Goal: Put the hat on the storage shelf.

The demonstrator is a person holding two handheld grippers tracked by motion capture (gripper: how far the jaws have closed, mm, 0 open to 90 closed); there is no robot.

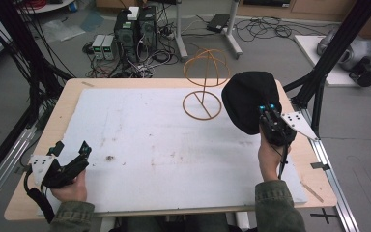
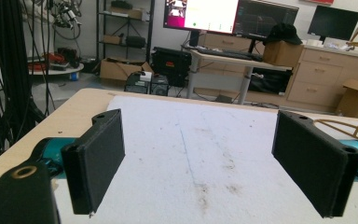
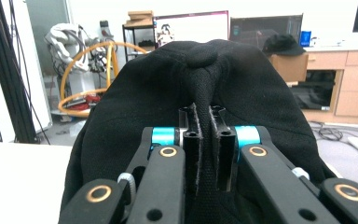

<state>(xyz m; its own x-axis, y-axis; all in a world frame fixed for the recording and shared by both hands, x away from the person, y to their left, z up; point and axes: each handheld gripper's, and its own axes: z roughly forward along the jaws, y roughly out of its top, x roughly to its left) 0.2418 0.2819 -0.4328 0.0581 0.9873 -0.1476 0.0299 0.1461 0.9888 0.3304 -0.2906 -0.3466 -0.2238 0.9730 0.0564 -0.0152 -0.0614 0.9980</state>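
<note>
A black cap (image 1: 248, 99) hangs above the table's right side, pinched by my right gripper (image 1: 266, 113). In the right gripper view the jaws are shut on a fold of the black cap (image 3: 200, 84), which bulges up in front of them. To its left stands an orange wire hat stand (image 1: 202, 82), with a ring base and a domed top; the stand (image 3: 91, 74) also appears behind the cap. My left gripper (image 1: 72, 151) rests low at the table's front left, open, with nothing between its pads (image 2: 98, 158).
A white foam sheet (image 1: 164, 145) covers most of the wooden table (image 1: 67, 92). Black frame posts (image 1: 328, 53) rise at the right and left. Computers and cables (image 1: 135, 34) lie on the floor beyond the far edge.
</note>
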